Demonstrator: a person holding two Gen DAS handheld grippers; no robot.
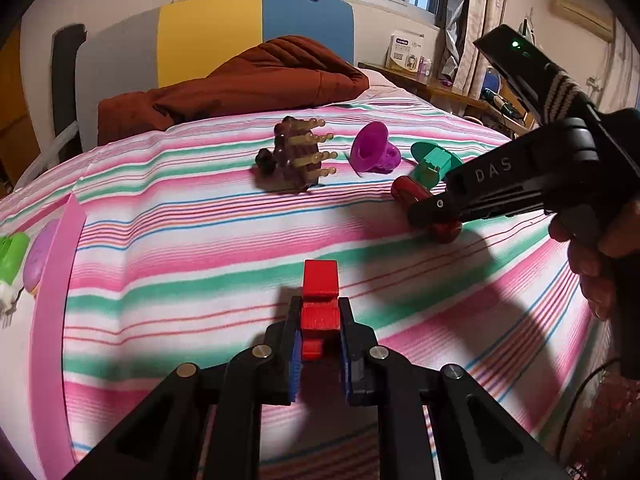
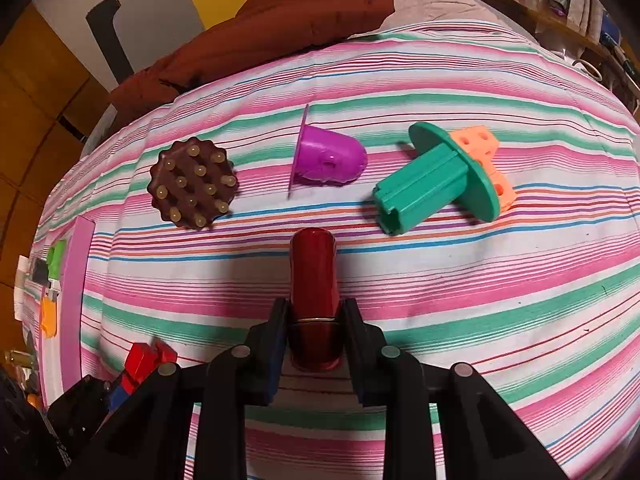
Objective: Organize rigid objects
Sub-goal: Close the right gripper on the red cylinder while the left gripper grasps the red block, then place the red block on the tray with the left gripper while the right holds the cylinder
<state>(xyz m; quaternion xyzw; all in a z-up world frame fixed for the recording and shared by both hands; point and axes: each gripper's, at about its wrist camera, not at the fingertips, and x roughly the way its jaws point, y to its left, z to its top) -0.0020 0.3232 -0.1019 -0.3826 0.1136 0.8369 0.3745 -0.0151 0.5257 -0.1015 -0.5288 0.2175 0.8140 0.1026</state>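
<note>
- Left wrist view: left claw (image 1: pixel 319 334) clamped on a red block piece (image 1: pixel 319 304), pads pressing both its sides, piece sticking fwd past the tips, over the striped bed sheet (image 1: pixel 200 248).
- Right wrist view: right claw (image 2: pixel 315 332) clamped on a dark red cylinder (image 2: pixel 314 292) w/ a thin gold band; cylinder points fwd, away from cam.
- Same view, beyond cylinder, L to R on the sheet: brown round massager (image 2: pixel 192 184) w/ pale pegs facing up; purple cup-shaped piece (image 2: pixel 326 162) lying on its side; green flanged piece (image 2: pixel 436 180) on its side, an orange cube w/ holes (image 2: pixel 486 152) touching its disc at the back.
- All three apart from each other.
- Pink tray edge (image 2: pixel 76 280) at far L of bed, small green + orange items in it, too small to tell what.
- Brown quilt (image 1: pixel 240 80) bunched at head of bed.
- A hand (image 1: pixel 592 248) holds the right claw's handle, seen at R of left wrist view.
</note>
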